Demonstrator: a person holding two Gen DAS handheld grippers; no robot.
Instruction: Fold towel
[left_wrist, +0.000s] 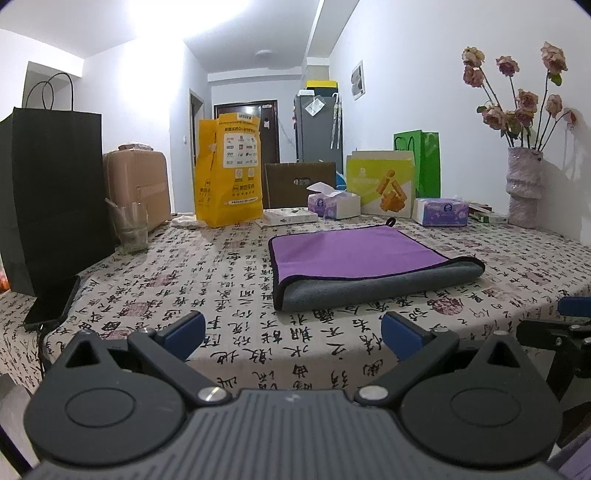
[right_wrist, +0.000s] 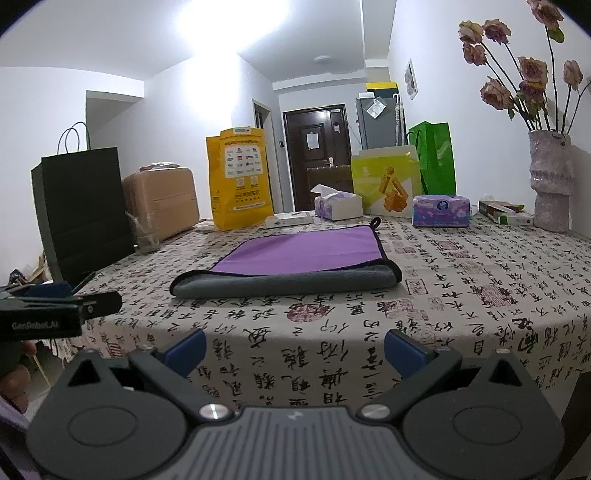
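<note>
Both grippers, my left gripper (left_wrist: 291, 334) and right gripper (right_wrist: 293, 350), hang released and empty over the bench's (right_wrist: 480, 295) near edge; beyond, the folded towel (left_wrist: 362, 264) lies mid-bench, tissue boxes (right_wrist: 440, 210) farther back

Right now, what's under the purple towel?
The towel is folded over, purple face up, with its own grey side showing beneath at the near edge. Under that lies the calligraphy tablecloth. Whatever might sit between the layers is covered and cannot be seen.
</note>
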